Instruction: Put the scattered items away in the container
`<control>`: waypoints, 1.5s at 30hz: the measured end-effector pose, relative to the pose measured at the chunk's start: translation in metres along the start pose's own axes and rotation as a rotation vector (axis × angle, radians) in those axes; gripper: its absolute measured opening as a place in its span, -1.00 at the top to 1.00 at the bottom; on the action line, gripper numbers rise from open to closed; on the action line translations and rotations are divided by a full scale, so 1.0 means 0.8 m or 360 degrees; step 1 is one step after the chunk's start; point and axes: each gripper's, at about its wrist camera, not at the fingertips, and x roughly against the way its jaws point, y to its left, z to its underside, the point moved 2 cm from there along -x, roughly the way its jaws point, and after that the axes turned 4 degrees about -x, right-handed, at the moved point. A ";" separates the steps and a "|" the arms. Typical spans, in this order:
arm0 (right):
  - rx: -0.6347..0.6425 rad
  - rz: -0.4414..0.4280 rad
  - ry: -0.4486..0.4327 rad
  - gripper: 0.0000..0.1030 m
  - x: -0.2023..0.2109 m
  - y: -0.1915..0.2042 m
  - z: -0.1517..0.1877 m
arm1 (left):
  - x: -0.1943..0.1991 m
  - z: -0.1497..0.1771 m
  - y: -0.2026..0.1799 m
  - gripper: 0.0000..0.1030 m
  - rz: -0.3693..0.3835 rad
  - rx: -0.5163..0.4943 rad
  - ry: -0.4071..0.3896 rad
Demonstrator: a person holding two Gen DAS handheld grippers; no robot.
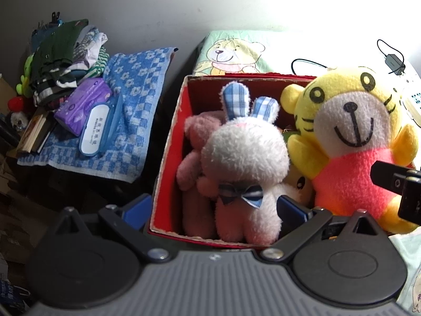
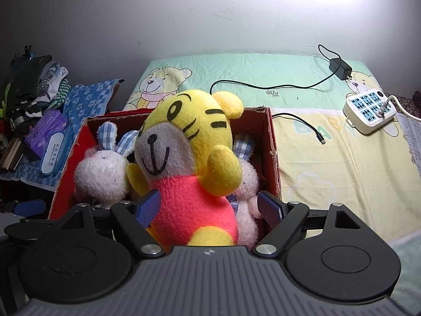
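Now both grippers spread: left gripper point(image 1: 219, 209) w/ white bunny point(image 1: 244, 163), right gripper point(image 2: 208, 209) around yellow tiger point(image 2: 189, 158) in red box point(image 2: 272, 142).

Grey wall point(image 2: 184, 13), bear-print bed point(image 2: 315, 158)

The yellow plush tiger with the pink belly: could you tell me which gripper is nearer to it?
Right. The right gripper straddles the yellow plush tiger; the left gripper flanks the white plush rabbit beside it.
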 end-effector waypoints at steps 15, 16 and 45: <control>0.0004 0.0028 -0.0021 -0.61 -0.002 0.000 -0.001 | 0.000 -0.001 -0.001 -0.95 0.0034 0.0008 -0.0012; 0.0007 0.0031 -0.0025 -0.61 -0.001 0.000 -0.001 | 0.001 -0.001 -0.001 -0.95 0.0032 0.0010 -0.0012; 0.0061 0.0096 -0.0057 -0.61 -0.004 0.011 -0.001 | 0.005 0.005 0.001 -0.92 0.0080 0.0025 -0.0043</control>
